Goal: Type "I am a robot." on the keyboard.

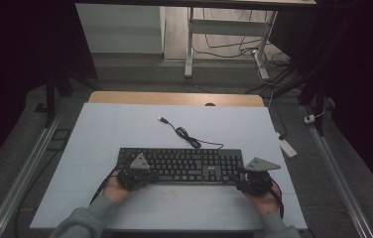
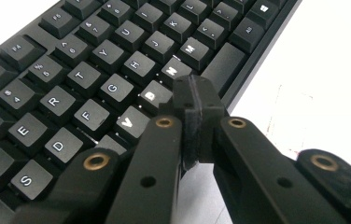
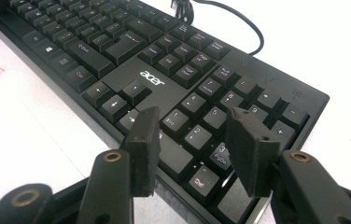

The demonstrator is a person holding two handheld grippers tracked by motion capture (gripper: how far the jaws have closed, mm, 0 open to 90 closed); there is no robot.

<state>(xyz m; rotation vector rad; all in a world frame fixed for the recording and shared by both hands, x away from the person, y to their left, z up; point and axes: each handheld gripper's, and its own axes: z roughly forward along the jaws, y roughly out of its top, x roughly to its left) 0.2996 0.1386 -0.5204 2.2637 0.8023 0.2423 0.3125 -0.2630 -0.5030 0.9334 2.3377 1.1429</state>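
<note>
Keyboard (image 1: 179,166) is lying lengthwise across the frame's lower middle, left gripper (image 1: 142,174), jaws together, and right gripper (image 1: 248,179), jaws apart, flanking its ends.

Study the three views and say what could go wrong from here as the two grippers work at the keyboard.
1. The left gripper, jaws shut, hovers by the B and N keys; pressing down might hit both on the keyboard.
2. The right gripper, open over the number pad, may catch keys if it closes.
3. The loose cable lies unplugged behind; sliding the keyboard could drag it.
</note>
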